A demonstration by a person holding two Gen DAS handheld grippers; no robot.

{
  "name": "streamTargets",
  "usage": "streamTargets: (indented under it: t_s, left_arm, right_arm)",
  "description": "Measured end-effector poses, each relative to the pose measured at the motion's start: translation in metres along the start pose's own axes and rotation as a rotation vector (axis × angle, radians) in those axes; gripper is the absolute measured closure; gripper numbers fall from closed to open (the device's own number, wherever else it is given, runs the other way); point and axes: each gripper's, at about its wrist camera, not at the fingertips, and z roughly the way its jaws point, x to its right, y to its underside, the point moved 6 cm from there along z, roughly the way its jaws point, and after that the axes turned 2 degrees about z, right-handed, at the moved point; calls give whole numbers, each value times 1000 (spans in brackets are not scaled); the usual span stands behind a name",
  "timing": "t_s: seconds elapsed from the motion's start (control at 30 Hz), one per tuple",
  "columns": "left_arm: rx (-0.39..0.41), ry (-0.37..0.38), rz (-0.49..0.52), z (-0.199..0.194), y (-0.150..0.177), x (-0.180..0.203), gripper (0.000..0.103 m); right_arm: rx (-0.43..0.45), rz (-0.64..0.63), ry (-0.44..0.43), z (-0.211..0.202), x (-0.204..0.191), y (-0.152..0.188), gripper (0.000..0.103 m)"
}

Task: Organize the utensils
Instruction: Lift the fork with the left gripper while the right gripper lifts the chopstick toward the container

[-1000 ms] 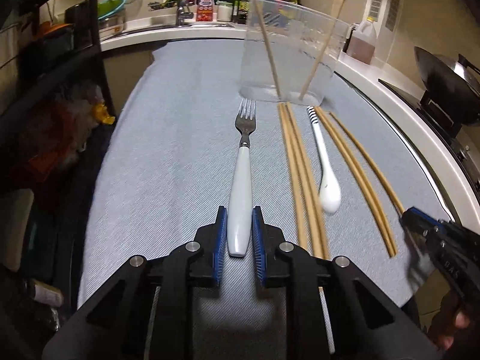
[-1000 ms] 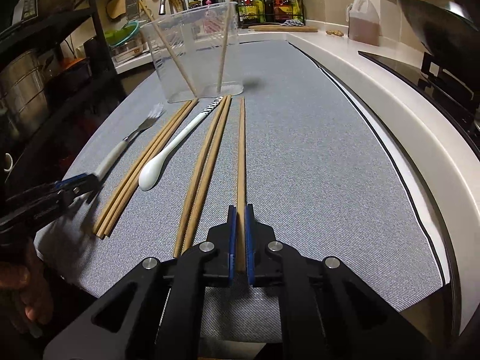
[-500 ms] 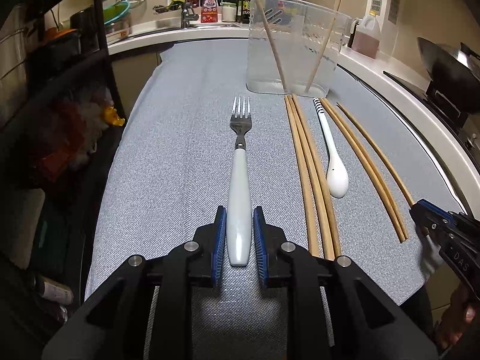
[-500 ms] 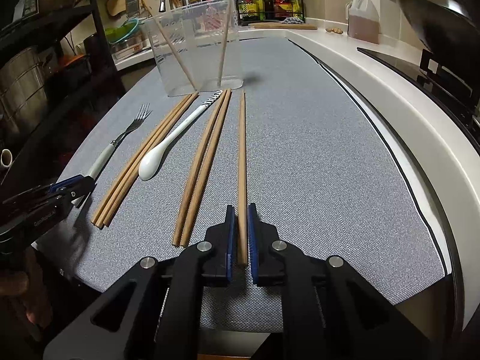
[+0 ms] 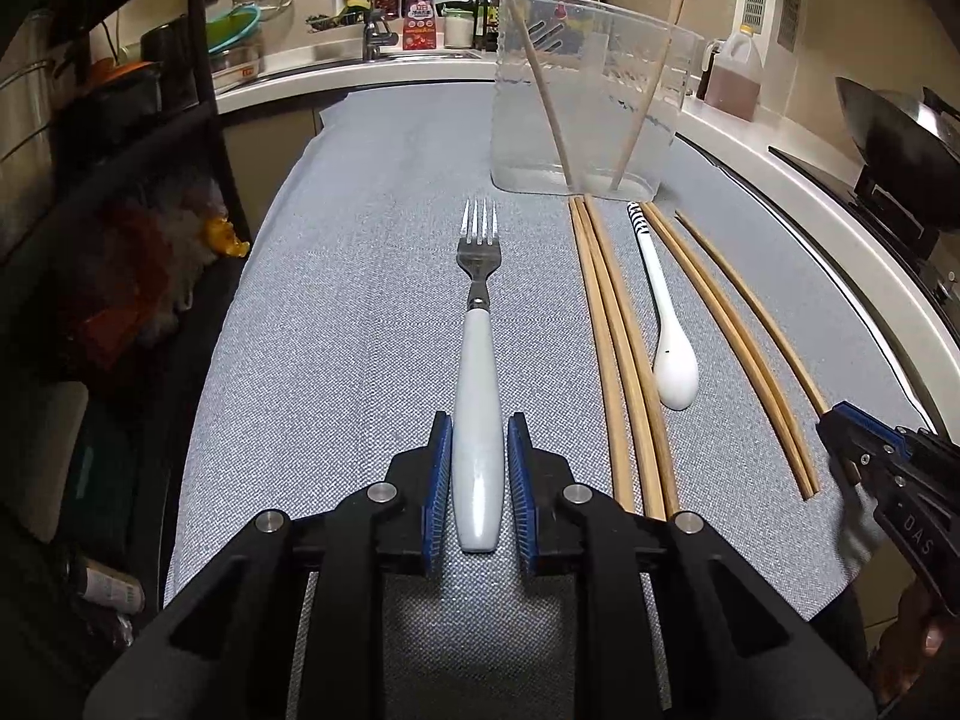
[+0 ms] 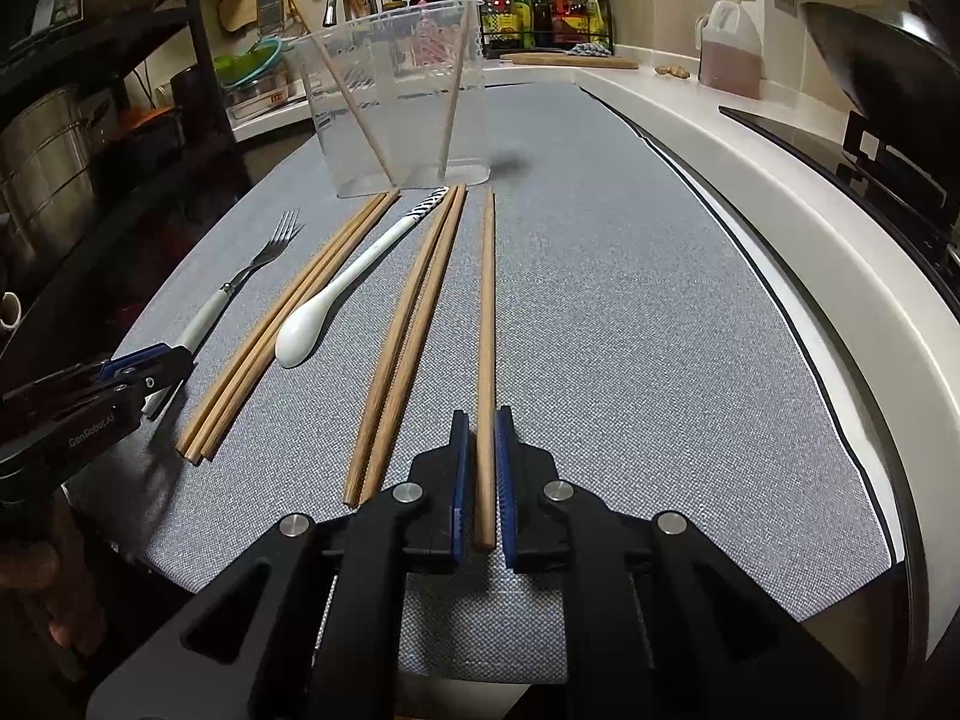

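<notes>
The worktop (image 5: 360, 312) wears a grey woven mat, with a sink and tap far left and a wok at the right edge. At the mat's far end stands a clear plastic container (image 6: 396, 96) holding two chopsticks. Only the left wrist view shows the left gripper (image 5: 478, 492) open astride the white handle of the fork (image 5: 478, 372) (small gaps show at both pads). Only the right wrist view shows the right gripper (image 6: 483, 480) open around the near end of a single chopstick (image 6: 487, 324), which lies flat. Between them lie two chopstick bundles and a white spoon (image 6: 336, 306).
</notes>
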Motion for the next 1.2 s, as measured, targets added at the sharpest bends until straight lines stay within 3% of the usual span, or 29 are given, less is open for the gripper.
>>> streamTargets:
  t_s: [0.7, 1.2]
  left_arm:
    - [2, 37, -14, -4, -3, -4, 85]
    - [142, 36, 19, -45, -14, -2, 85]
  right_arm:
    - [8, 6, -6, -13, 0, -5, 97]
    - [116, 0, 14, -61, 3, -21, 97]
